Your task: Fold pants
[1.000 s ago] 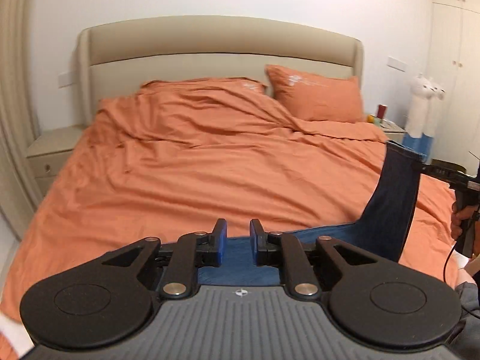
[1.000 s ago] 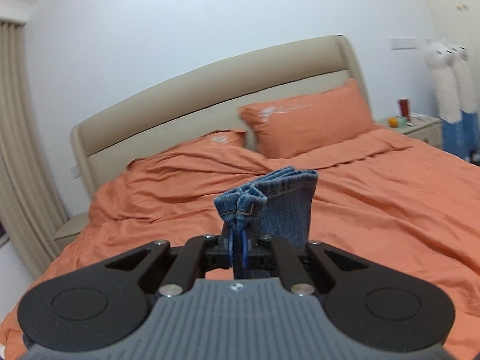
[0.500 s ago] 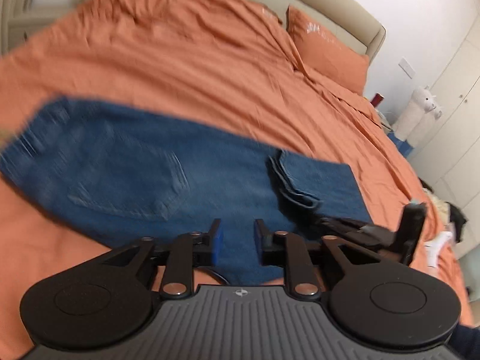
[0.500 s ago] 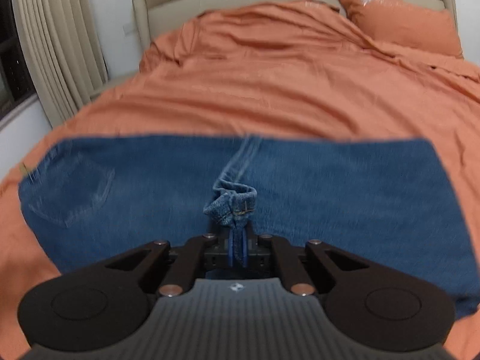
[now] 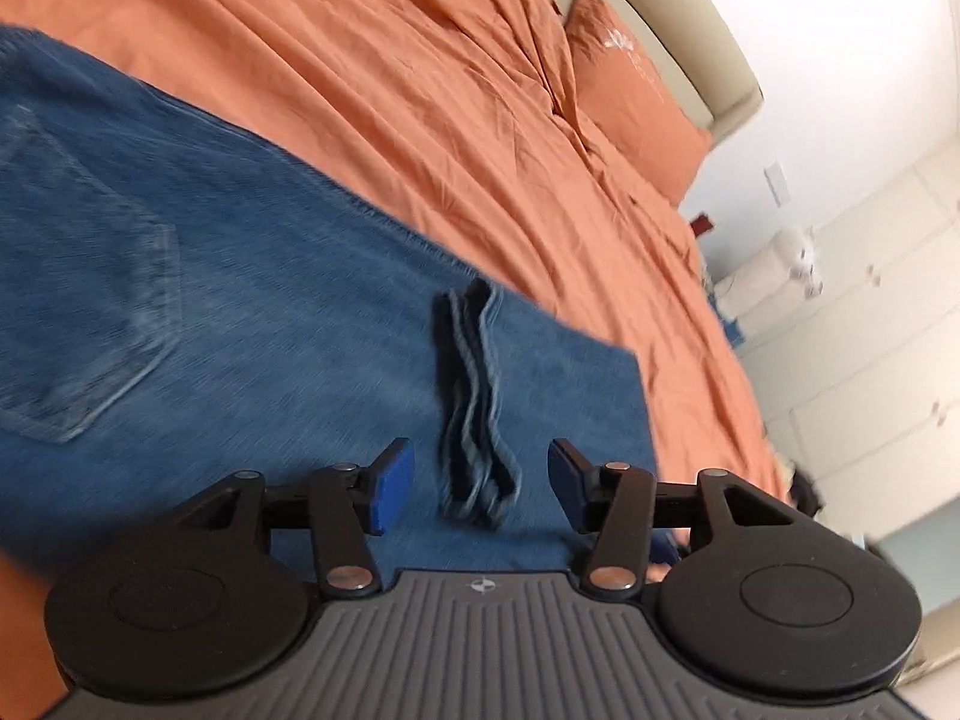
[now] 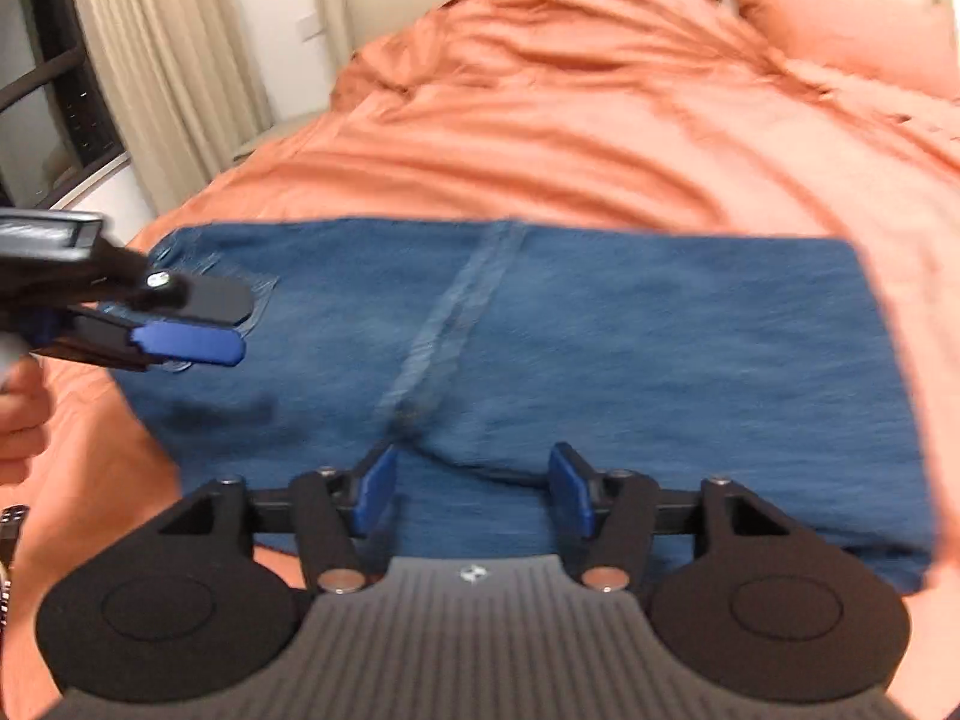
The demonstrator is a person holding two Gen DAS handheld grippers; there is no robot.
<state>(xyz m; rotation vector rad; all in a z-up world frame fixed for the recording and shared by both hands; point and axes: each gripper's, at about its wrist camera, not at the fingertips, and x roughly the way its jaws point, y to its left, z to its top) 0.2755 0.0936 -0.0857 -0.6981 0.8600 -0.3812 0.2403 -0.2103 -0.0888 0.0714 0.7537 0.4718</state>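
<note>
Blue denim pants (image 6: 600, 348) lie flat on the orange bed (image 6: 570, 132), folded over once, with the leg ends (image 5: 477, 396) stacked on top near the middle. The left gripper (image 5: 483, 483) hangs just over those ends, its jaws wide apart and holding nothing. The right gripper (image 6: 474, 495) is low over the near edge, jaws apart too (nothing in them). I think the next fold goes best if each gripper pinches every layer at one edge, lifts only a little, and lays it over with the edges lined up. Grab just the top layer and the stack could slide crooked.
</note>
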